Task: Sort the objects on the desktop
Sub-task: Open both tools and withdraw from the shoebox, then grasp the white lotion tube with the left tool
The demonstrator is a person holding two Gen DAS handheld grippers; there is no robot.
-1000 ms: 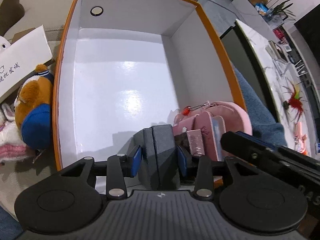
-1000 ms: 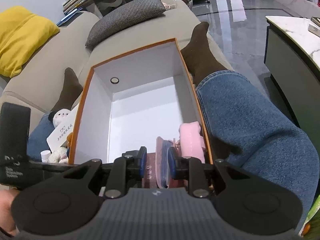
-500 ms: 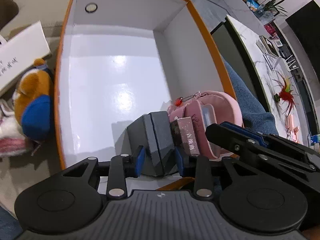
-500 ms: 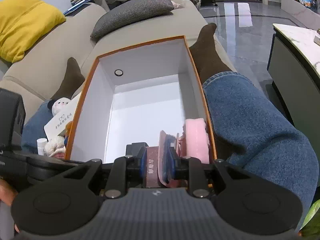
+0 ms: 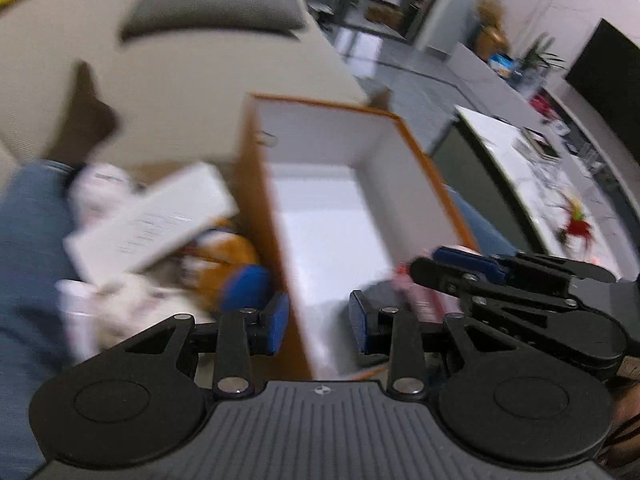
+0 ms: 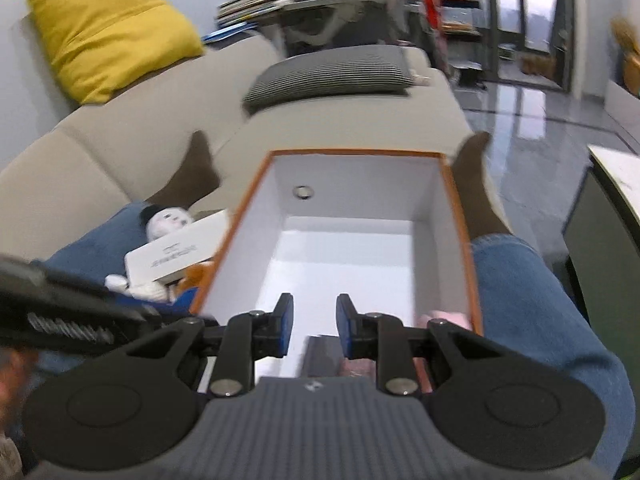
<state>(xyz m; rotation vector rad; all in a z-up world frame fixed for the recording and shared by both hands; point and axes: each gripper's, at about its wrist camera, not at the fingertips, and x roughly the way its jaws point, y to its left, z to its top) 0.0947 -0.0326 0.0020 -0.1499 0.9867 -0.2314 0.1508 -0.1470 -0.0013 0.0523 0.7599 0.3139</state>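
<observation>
Left tool [image 5: 316, 326] spread, straddling orange box [image 5: 262, 216] wall, nothing gripped

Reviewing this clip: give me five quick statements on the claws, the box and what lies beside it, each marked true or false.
1. The left claw grips a dark case. False: it is open and empty, straddling the box wall.
2. The right claw is open. True.
3. The box is orange outside, white inside. True.
4. The white card lies inside the box. False: it rests outside, left of it, on the plush toys.
5. A yellow pillow sits on the sofa back. True.
</observation>
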